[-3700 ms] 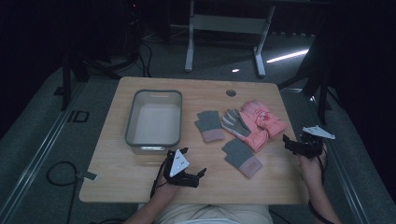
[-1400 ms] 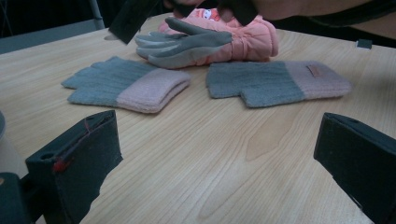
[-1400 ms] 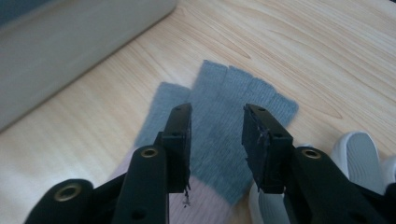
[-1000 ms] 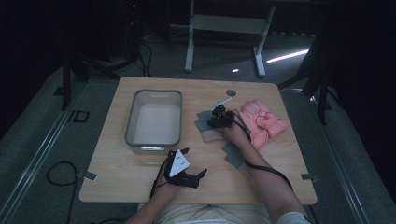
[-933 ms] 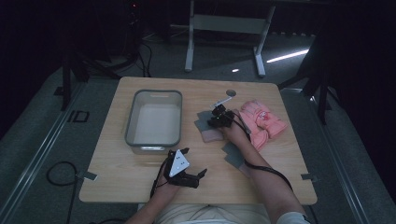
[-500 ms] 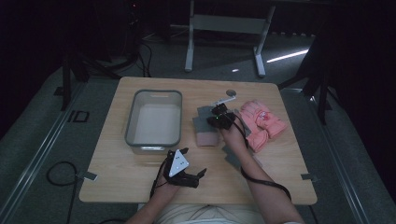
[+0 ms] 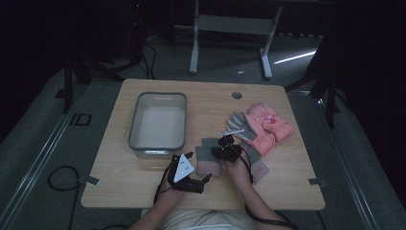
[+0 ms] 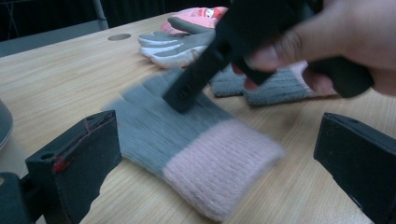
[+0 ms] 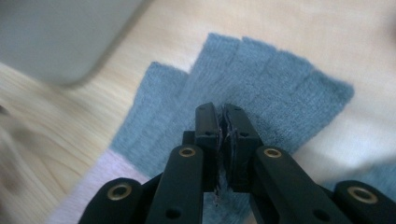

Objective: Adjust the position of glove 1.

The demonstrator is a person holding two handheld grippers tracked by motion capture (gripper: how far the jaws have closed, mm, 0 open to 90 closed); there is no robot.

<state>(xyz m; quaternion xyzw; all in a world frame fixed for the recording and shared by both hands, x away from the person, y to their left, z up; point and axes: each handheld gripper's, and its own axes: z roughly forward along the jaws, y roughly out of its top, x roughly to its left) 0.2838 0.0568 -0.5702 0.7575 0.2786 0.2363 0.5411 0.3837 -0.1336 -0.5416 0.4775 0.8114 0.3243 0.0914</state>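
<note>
A grey knit glove with a pink cuff (image 7: 207, 154) lies flat on the wooden table (image 7: 143, 187), near its front edge. My right gripper (image 7: 224, 152) is shut on the glove's grey part, and the right gripper view shows the jaws (image 9: 222, 116) pinching a fold of the grey knit (image 9: 280, 88). My left gripper (image 7: 197, 166) rests just left of the glove, open and holding nothing. In the left gripper view its wide-apart jaws (image 8: 215, 126) frame the pink cuff (image 8: 219, 172) without touching it, and the right gripper (image 8: 182, 98) presses on the glove beyond.
A grey bin (image 7: 158, 122) stands at the left of the table. A second grey glove with a pink cuff (image 7: 257, 166) lies right of my right hand. A grey-and-white glove (image 7: 238, 125) and pink gloves (image 7: 268, 127) lie farther back. A cable hole (image 7: 236, 95) is near the far edge.
My right gripper came from the table's right edge to the gloves, shut on the grey glove, and pulled it toward the front edge beside the left gripper. The left gripper stayed put.
</note>
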